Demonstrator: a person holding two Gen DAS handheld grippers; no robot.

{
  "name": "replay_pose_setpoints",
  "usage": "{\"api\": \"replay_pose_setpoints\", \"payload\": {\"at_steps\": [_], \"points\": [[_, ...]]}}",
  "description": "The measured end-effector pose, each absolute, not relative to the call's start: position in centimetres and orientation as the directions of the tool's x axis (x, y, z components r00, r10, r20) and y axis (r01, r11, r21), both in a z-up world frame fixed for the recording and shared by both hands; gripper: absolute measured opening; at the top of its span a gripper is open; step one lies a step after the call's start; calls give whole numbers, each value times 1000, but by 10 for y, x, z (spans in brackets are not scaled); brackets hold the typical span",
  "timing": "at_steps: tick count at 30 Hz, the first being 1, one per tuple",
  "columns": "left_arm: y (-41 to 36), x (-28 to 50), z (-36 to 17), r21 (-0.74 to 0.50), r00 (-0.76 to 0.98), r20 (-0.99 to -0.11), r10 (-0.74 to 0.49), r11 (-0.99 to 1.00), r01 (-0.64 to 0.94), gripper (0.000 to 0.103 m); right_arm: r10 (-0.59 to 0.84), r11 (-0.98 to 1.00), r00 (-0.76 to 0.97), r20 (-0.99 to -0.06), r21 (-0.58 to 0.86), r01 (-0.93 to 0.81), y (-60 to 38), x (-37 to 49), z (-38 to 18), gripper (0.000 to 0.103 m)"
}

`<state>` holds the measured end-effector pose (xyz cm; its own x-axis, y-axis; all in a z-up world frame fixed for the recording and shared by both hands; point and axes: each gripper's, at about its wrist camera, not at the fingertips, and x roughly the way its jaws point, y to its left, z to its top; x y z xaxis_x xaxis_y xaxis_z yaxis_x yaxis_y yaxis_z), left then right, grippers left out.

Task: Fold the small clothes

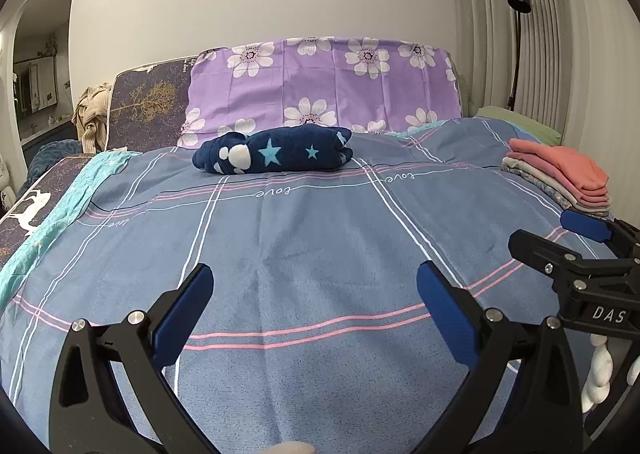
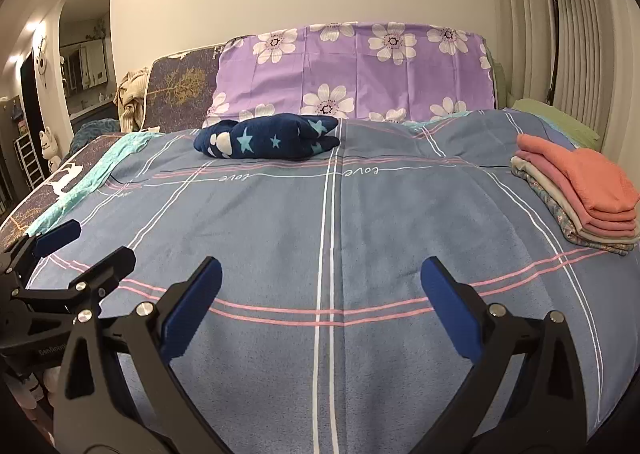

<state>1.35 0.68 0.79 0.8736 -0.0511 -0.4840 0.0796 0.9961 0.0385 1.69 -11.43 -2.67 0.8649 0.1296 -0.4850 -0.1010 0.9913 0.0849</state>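
The navy star-print garment lay bunched in a soft, fleecy lump well ahead of both claws, just in front of the purple flowered pillow, apparently waiting as the next piece to be folded. Its pile looked thick and plush, so it would likely fold bulky rather than crisp. Off to the right of the claws, a stack of folded clothes sat near the bed's edge, a coral piece on top and thinner, flatter fabrics beneath, seemingly parked there to keep the middle free for work. The blue-grey checked bedspread ran smooth and matte under both claws. The left gripper hung with its blue-padded fingers spread wide, holding nothing; the right gripper was likewise gaping and empty, beside its partner.
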Motion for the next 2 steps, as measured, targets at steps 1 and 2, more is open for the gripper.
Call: {"api": "replay_pose_setpoints", "payload": {"at_steps": [1,2], "points": [[6,13,7,41,874,-484,-50,996,80,102,130,991,864,-487,84,-102,-114,18,-27,101],[6,14,7,42,874,-484,-50,996,80,102,132,991,862,-489,82,-105,-112,19,-27,101]]}}
